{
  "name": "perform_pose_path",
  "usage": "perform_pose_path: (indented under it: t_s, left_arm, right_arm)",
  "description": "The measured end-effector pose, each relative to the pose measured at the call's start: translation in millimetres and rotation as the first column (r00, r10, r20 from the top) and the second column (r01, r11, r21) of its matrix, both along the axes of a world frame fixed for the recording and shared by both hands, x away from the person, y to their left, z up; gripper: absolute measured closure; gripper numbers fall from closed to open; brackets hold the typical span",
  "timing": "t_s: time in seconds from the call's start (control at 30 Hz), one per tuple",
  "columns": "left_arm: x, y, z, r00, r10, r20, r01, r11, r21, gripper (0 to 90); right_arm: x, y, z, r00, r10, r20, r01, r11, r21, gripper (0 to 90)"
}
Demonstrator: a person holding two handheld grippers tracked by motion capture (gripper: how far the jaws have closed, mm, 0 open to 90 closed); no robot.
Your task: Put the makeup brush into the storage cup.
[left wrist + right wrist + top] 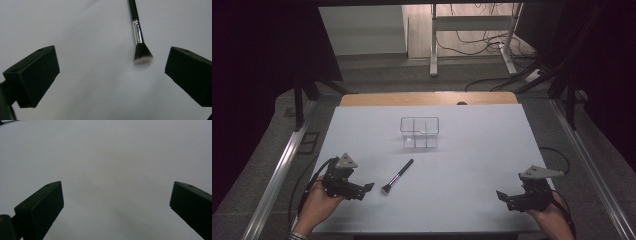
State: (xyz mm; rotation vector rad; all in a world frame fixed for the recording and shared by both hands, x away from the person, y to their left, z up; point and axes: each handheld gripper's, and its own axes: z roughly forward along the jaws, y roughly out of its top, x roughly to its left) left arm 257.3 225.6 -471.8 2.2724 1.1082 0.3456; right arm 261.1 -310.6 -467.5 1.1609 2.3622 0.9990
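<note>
Two forearms come in at the near edge of the desk [472,130], each hand holding a gripper. Left gripper [368,188] sits low on the white surface with its jaws spread wide and nothing between them, aimed at the makeup brush [398,176] lying just beyond its tips. Seen from the left gripper view, the brush [139,37] lies flat, bristles toward the jaws and a little toward the right-hand one, its black handle running away from them. Right gripper [502,196] rests well apart at the other side, jaws also released and empty over bare desk. Farther back, near the middle, stands a clear divided organizer box [419,133], upright and apparently empty.

My guess is the brush is meant for that box. Trouble could come from closing on the soft bristles rather than the ferrule or handle: the tuft would squash and the brush could slip or swing. A thin round handle lying flat may also roll away if one jaw touches first
</note>
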Motion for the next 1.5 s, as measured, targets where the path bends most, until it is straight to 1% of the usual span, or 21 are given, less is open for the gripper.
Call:
perform_pose_path:
  t_s: [0.2, 0.23, 0.3, 0.47, 0.5, 0.57, 0.7, 0.87, 1.03, 1.2, 1.3, 1.43, 1.5]
  left_arm:
    - [6.3, -3.3, 1.8, 0.9995, -0.013, -0.027, 0.014, 0.9996, 0.025, 0.0]
    - [7.5, -3.3, 2.1, 0.9993, -0.023, -0.029, 0.024, 0.9993, 0.03, 0.0]
    - [9.3, -4.5, 2.9, 0.9989, -0.02, -0.042, 0.021, 0.999, 0.04, 0.0]
    - [15.2, -9.3, 4.0, 0.9974, -0.028, -0.067, 0.033, 0.9962, 0.081, 0.0]
    - [16.3, -10.2, 3.9, 0.9974, -0.028, -0.067, 0.034, 0.9955, 0.088, 0.0]
    - [18.9, -12.8, 3.5, 0.9967, -0.029, -0.075, 0.036, 0.9945, 0.098, 0.0]
    - [23.6, -18.5, 2.6, 0.995, -0.029, -0.096, 0.039, 0.9943, 0.099, 0.0]
    - [29.6, -25.8, 2.4, 0.9919, -0.046, -0.118, 0.059, 0.9928, 0.104, 0.0]
    - [33.5, -30.8, 2.1, 0.9916, -0.053, -0.118, 0.066, 0.9918, 0.11, 0.0]
    - [37.2, -35.9, 1.8, 0.9898, -0.065, -0.127, 0.08, 0.9898, 0.118, 0.0]
    - [39.5, -38.7, 1.6, 0.9888, -0.073, -0.13, 0.089, 0.9886, 0.122, 0.0]
    - [43.6, -44.4, 0.4, 0.9876, -0.078, -0.136, 0.094, 0.9889, 0.115, 0.0]
    - [45.5, -47.6, -0.5, 0.9862, -0.082, -0.144, 0.1, 0.9875, 0.122, 0.0]
  right_arm:
    - [0.0, -0.5, 0.2, 1.0, -0.002, 0.004, 0.002, 1.0, 0.0, 0.0]
    - [0.1, -0.6, 0.1, 1.0, -0.003, 0.004, 0.003, 1.0, 0.0, 0.0]
    - [0.2, -0.5, -0.1, 1.0, -0.004, 0.003, 0.004, 1.0, -0.002, 0.0]
    - [0.1, -0.1, -0.2, 1.0, 0.0, 0.004, 0.0, 1.0, -0.004, 0.0]
    - [0.1, -0.2, -0.3, 1.0, 0.0, 0.004, 0.0, 1.0, -0.004, 0.0]
    - [0.0, -0.2, -0.3, 1.0, 0.001, 0.005, -0.001, 1.0, -0.006, 0.0]
    - [-0.1, 0.1, -0.1, 1.0, 0.004, 0.007, -0.004, 1.0, -0.006, 0.0]
    - [-0.2, 0.3, -0.2, 1.0, 0.004, 0.006, -0.004, 1.0, -0.005, 0.0]
    - [-0.3, 0.2, 0.0, 1.0, 0.003, 0.008, -0.003, 1.0, -0.002, 0.0]
    - [-0.5, 0.1, 0.6, 1.0, 0.003, 0.009, -0.003, 1.0, 0.0, 0.0]
    - [-0.6, -0.1, 1.1, 0.9999, 0.004, 0.015, -0.004, 1.0, 0.001, 0.0]
    - [-0.9, -0.8, 2.0, 0.9997, 0.001, 0.025, -0.001, 1.0, 0.004, 0.0]
    - [-0.8, -1.2, 2.3, 0.9996, -0.002, 0.027, 0.002, 1.0, 0.003, 0.0]
